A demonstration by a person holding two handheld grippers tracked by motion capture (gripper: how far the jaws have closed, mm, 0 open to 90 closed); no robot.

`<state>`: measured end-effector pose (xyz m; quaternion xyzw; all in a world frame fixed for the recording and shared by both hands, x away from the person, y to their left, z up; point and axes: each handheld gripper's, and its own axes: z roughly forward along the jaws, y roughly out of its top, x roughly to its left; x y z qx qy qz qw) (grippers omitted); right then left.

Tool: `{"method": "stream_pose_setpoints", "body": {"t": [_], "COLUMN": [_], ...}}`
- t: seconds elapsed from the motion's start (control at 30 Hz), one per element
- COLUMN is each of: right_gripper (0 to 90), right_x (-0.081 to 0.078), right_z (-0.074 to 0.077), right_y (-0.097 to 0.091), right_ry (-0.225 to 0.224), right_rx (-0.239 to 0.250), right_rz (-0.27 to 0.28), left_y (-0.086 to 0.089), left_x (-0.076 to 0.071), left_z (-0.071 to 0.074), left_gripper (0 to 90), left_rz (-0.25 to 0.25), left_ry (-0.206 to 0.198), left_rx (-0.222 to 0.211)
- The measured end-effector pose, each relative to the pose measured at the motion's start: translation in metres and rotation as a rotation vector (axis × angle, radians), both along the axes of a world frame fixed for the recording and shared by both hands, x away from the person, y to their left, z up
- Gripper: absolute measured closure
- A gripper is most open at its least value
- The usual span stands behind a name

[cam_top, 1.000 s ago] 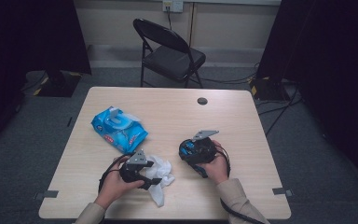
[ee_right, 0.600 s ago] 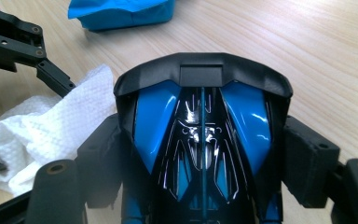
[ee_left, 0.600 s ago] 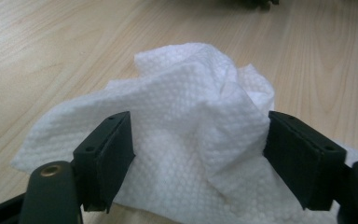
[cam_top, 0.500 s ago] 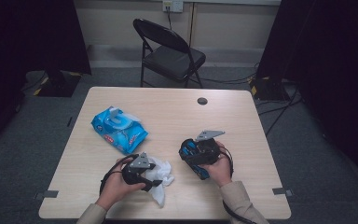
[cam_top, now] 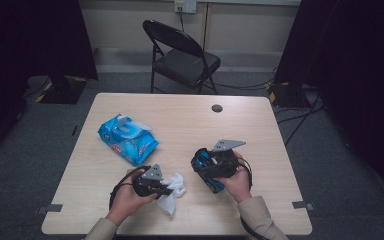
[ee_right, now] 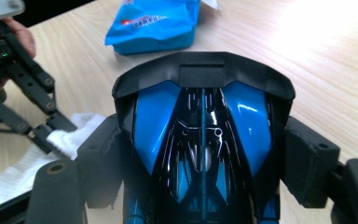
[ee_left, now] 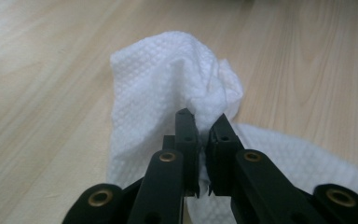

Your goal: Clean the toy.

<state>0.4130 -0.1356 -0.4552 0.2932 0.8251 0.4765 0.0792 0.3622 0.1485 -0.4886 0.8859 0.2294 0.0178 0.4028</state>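
My left gripper (ee_left: 204,126) is shut on a bunched fold of a white wipe (ee_left: 168,74) that lies on the table; its jaws have just been closing with the wipe between them. From above, the left gripper (cam_top: 172,189) sits near the front edge with the wipe (cam_top: 177,192) at its tips. My right gripper (ee_right: 203,158) clamps a blue and black toy car (ee_right: 200,121) by its sides. The high view has the car (cam_top: 206,167) held just above the table, right of the wipe. The left gripper (ee_right: 51,135) and wipe (ee_right: 18,172) also appear in the right gripper view.
A blue wet-wipe packet (cam_top: 127,140) with its flap open lies on the left half of the wooden table (cam_top: 190,120); it is also at the top of the right gripper view (ee_right: 156,23). A round black cap (cam_top: 217,108) sits near the far edge. A folding chair (cam_top: 182,57) stands behind the table.
The right hand with the toy car has risen slightly. The left hand has stayed at the wipe.
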Motion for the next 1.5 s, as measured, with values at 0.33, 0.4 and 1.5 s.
{"method": "stream_pose_setpoints", "body": {"t": [0.33, 0.4, 1.5], "right_gripper": [25.8, 25.8, 25.7], "right_x": [-0.006, -0.008, -0.019], "right_z": [0.009, 0.011, 0.008], "right_y": [-0.002, 0.0, 0.015], "right_ry": [-0.026, -0.028, -0.034], "right_rx": [0.029, 0.032, -0.004], "right_rz": [0.025, 0.035, 0.106], "left_y": [0.018, 0.016, -0.041], "left_x": [0.016, 0.02, 0.067], "left_z": [0.029, 0.037, 0.072], "left_gripper": [85.6, 85.6, 85.5], "left_rz": [0.106, 0.119, 0.126], "left_ry": [-0.003, -0.008, 0.065], "left_rx": [-0.181, -0.207, -0.244]}}
